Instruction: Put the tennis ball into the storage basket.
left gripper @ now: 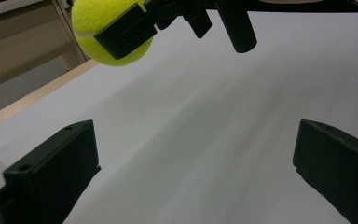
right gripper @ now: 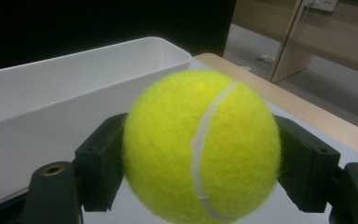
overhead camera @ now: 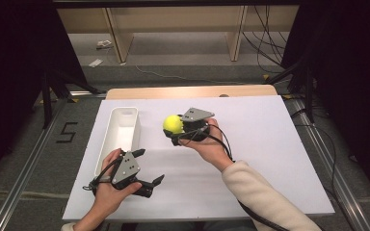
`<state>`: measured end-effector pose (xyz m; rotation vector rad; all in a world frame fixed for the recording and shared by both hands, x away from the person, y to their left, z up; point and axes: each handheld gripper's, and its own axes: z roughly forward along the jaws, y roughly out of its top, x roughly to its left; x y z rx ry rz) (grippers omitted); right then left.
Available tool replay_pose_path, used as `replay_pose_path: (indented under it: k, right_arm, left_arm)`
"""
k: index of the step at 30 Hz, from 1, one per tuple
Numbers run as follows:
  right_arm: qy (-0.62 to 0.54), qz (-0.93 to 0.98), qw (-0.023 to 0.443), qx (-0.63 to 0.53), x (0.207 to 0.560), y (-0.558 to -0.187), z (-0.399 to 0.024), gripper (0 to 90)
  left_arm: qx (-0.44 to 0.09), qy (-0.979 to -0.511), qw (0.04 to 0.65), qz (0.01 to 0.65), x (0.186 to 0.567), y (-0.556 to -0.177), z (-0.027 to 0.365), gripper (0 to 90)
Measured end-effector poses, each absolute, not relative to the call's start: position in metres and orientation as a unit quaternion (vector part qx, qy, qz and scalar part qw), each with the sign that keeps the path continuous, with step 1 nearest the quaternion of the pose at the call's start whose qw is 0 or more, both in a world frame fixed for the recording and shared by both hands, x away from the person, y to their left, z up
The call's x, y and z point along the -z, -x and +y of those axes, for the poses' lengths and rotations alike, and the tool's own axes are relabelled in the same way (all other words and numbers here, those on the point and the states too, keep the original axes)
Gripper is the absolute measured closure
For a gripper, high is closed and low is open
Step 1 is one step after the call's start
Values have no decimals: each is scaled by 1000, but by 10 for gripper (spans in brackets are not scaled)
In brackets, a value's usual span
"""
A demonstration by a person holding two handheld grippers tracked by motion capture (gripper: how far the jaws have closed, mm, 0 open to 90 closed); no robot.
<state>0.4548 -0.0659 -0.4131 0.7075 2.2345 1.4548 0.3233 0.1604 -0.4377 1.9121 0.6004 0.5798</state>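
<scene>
A yellow tennis ball (overhead camera: 173,124) is held above the white table, clamped between the jaws of my right gripper (overhead camera: 175,129). In the right gripper view the tennis ball (right gripper: 200,147) sits squeezed between both black jaws, with the white bin (right gripper: 51,93) just beyond it. The long white bin (overhead camera: 120,132) lies on the left part of the table, a short way left of the ball. My left gripper (overhead camera: 155,185) hovers low near the front left, jaws wide apart and empty. From the left gripper view the ball (left gripper: 105,32) and the right gripper show up high.
The white table top (overhead camera: 270,144) stretches to the right and front. A wooden strip (overhead camera: 192,91) borders its far edge. Black curtains, cables and a metal floor rail (overhead camera: 24,163) surround the table.
</scene>
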Motion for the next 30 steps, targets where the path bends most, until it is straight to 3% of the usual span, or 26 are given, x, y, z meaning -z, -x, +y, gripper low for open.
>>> replay_pose_path:
  k: [30]
  right_arm:
    - [-243, 799, 185, -518, 412, -456, -48, 262]
  left_arm:
    - [-239, -792, 503, 252, 437, -323, 161, 0]
